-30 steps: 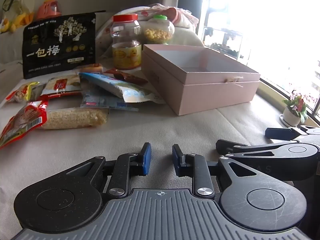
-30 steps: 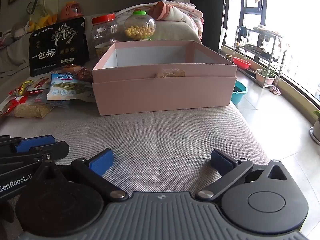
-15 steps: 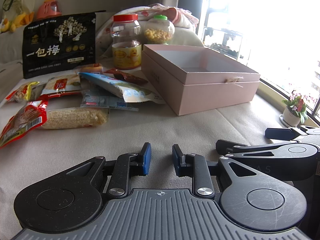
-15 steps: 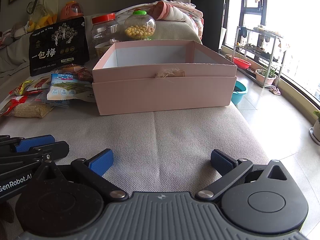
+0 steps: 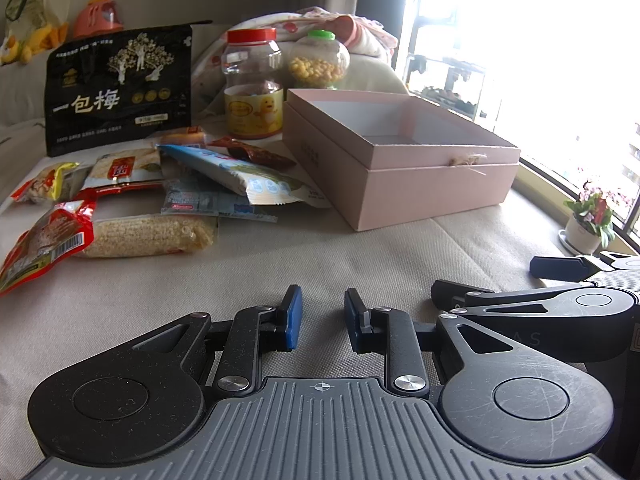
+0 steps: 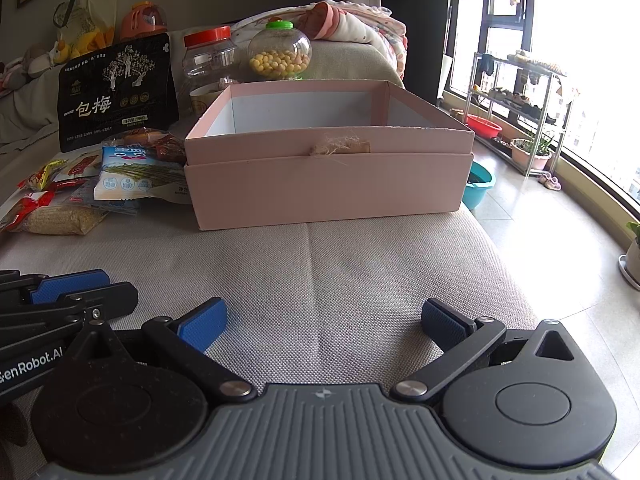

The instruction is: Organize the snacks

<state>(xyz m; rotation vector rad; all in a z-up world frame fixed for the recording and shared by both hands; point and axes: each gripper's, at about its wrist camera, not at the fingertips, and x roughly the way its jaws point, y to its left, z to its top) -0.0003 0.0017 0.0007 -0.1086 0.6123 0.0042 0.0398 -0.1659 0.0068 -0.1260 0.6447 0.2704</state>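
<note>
An open, empty pink box sits on the beige cushion. Left of it lie several snack packets: a blue-white one, a pale cracker pack and a red packet. Behind them stand a black pouch, a red-lidded jar and a green-lidded jar. My left gripper rests low on the cushion, well short of the packets, with a narrow gap and nothing between its pads. My right gripper stands wide open and empty before the box.
The cushion's right edge drops to a tiled floor with a teal basin, a metal rack and a potted flower. A folded blanket lies behind the jars. The two grippers sit side by side, close together.
</note>
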